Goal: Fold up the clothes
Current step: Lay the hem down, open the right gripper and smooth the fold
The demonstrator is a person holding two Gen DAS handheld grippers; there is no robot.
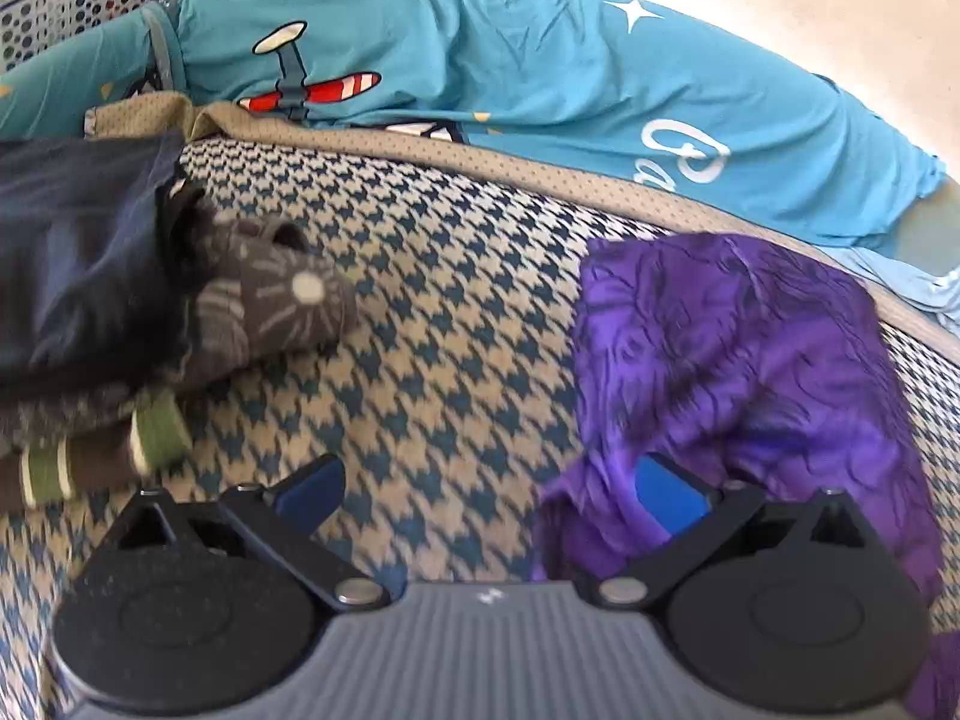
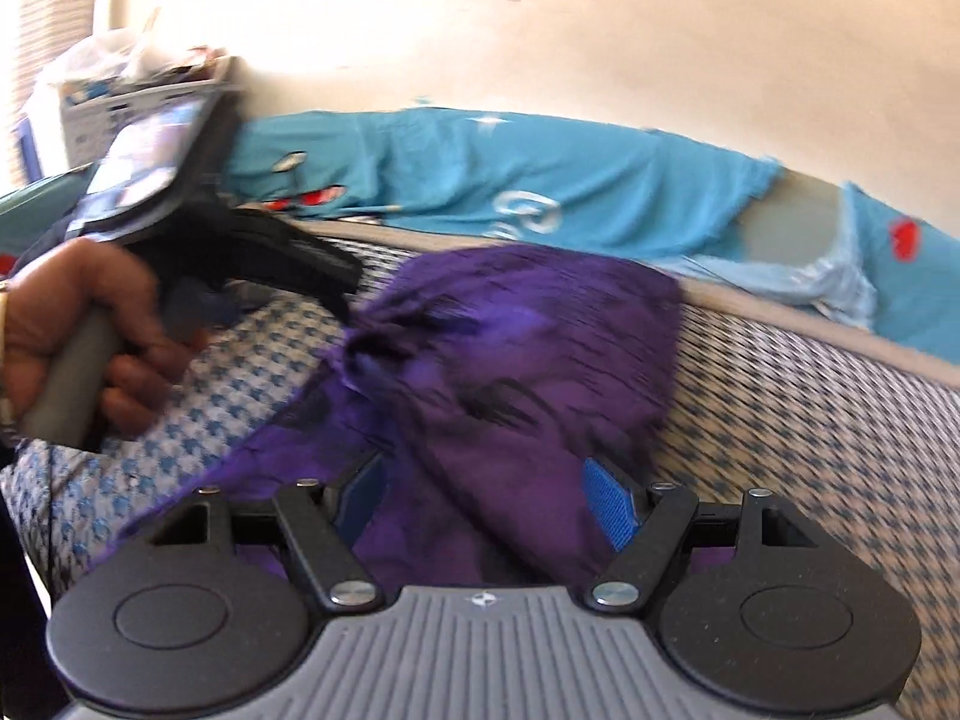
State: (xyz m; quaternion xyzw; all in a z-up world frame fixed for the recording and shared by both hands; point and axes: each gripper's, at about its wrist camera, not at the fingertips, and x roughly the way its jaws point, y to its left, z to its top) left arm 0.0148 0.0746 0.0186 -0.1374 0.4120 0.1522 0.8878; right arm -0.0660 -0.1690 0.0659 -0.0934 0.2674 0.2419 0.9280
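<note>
- A home bedroom: a bed (image 1: 456, 312) with a houndstooth cover.
- A cartoon-print teal sheet (image 1: 540, 72) bunched along the far wall (image 2: 540, 30).
- A laundry basket (image 1: 72, 0) far left.

We see the left gripper (image 1: 489, 495) from its own camera with the jaws wide apart; its blue pads (image 1: 669, 501) stand at about 7 and 5 o'clock of the frame, and nothing is pressed between them. The right gripper (image 2: 489, 495) also has its jaws spread apart. In the right wrist view, at 9 o'clock, the person's left hand (image 2: 78, 330) is closed around the grey handle, and this gripper points down toward 4 o'clock.
</note>
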